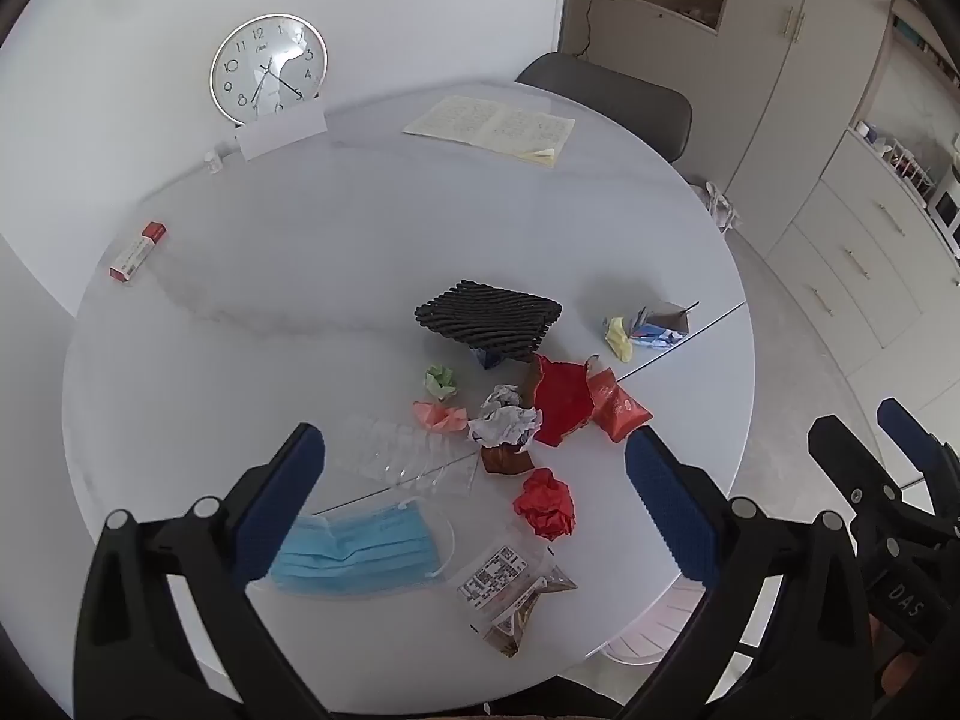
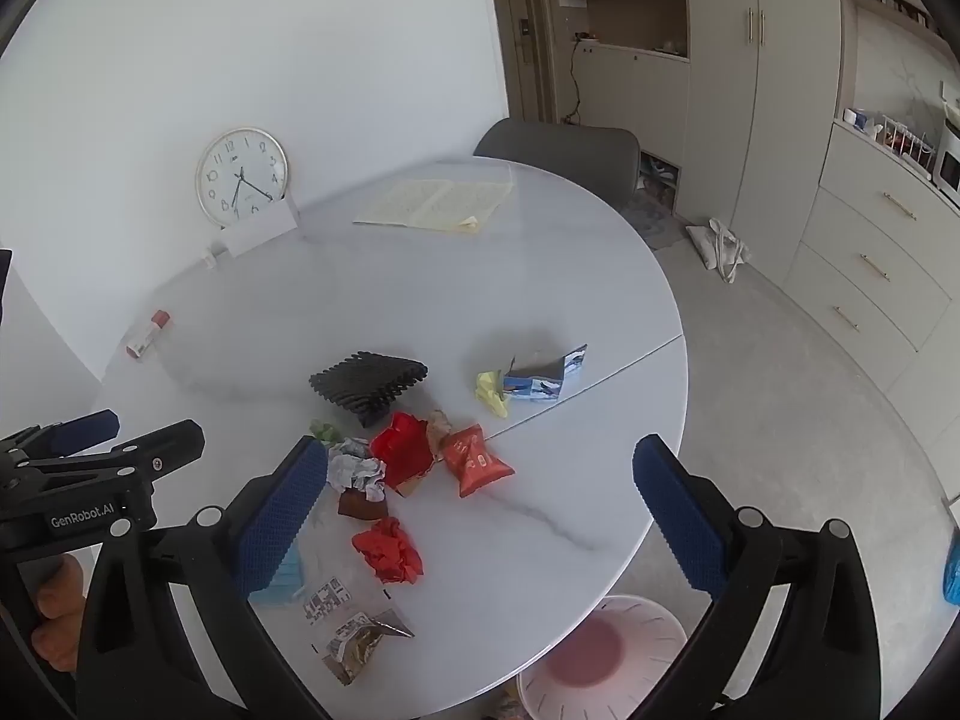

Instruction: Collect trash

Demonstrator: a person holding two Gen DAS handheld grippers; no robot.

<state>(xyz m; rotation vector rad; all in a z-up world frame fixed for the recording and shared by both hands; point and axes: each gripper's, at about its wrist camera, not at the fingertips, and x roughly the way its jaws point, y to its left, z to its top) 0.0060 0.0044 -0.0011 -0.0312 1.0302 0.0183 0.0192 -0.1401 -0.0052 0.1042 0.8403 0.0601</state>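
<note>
Left wrist view, nearest first: left gripper (image 1: 474, 492) spread wide and empty above the near part of the table (image 1: 300, 276); below it a blue face mask (image 1: 354, 552), a clear pouch with a printed label (image 1: 504, 582), a clear plastic tray (image 1: 408, 450) and a red paper ball (image 1: 545, 503).

Right wrist view: right gripper (image 2: 480, 516) equally wide, nothing between the pads, hovering over the table's near right edge; white slotted bin (image 2: 600, 654) on the floor just past that edge, a pinkish patch at its bottom.

Further in, a heap of scraps: grey-white crumpled paper (image 1: 504, 423), pink wad (image 1: 440, 417), green wad (image 1: 441, 381), torn red wrapper (image 1: 561, 399), orange snack packet (image 1: 618, 411); apart to the right, a yellow scrap (image 1: 619, 337) beside a small blue carton (image 1: 663, 324); black ridged object (image 1: 489, 318) behind the heap; farthest, an open notebook (image 1: 492, 126) and a clock (image 1: 269, 69).

Judged stage: the very start, nothing picked yet; next move likely a descent onto the nearest piece, jaws narrowing over mask or red ball, then a carry to the bin; flat film probably hard to pinch.
</note>
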